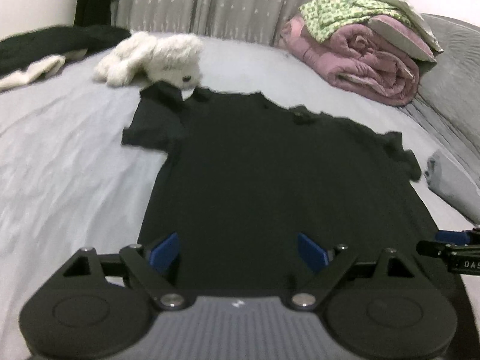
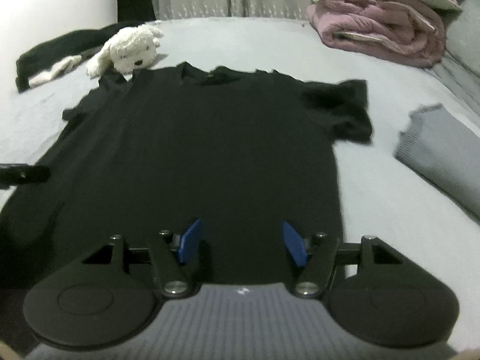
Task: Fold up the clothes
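Left tongs (image 1: 238, 250): blue pads (image 1: 164, 252) spread wide apart, nothing between them, poised over the near hem of the black T-shirt (image 1: 270, 165). Contact with the cloth cannot be told.

Right tongs (image 2: 241, 246): pads (image 2: 295, 247) also apart, empty, over the same hem toward the shirt's right side. Its tip shows at the right edge of the left wrist view.

T-shirt lies flat on the bed (image 1: 60, 150), collar away from the tongs, both short sleeves spread out; the left sleeve is rumpled.

Beyond the collar: white plush toy (image 1: 156, 57), its muzzle touching the shirt's left shoulder. Far left: dark garment (image 1: 54, 42) with a pale cloth beside it. Far right: rolled pink quilt (image 1: 366, 60), green-patterned cloth (image 1: 339, 9) on top. Grey folded item (image 2: 441, 147) just right of the shirt. Frames slightly blurred.
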Available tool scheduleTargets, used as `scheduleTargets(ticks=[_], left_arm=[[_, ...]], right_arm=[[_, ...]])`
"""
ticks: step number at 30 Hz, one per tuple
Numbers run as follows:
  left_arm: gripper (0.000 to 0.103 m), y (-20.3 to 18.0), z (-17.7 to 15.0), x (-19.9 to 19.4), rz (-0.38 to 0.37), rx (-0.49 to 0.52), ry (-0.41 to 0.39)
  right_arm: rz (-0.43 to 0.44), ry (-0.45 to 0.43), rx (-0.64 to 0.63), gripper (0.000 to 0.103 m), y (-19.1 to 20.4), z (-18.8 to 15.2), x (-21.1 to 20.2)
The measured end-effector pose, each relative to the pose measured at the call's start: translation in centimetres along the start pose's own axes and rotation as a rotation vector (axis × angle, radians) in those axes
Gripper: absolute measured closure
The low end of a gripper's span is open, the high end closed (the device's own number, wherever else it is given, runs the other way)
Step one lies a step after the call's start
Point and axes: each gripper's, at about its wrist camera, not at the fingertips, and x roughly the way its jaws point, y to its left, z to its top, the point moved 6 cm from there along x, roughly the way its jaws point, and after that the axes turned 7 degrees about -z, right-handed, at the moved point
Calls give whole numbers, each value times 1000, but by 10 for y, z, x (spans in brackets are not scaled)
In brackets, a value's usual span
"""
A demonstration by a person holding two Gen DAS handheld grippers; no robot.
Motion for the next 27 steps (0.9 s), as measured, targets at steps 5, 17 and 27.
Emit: scheduleTargets(ticks=[5,17,27], left_arm=[[14,4,13,31,36,53,-83],[7,19,10,59,78,36,-125],[5,31,16,57,9,-39,-132]], right_arm=[[31,-67,6,38,17,22,28],[103,-158,3,37,75,83,98],[153,-162,98,26,108,126,145]])
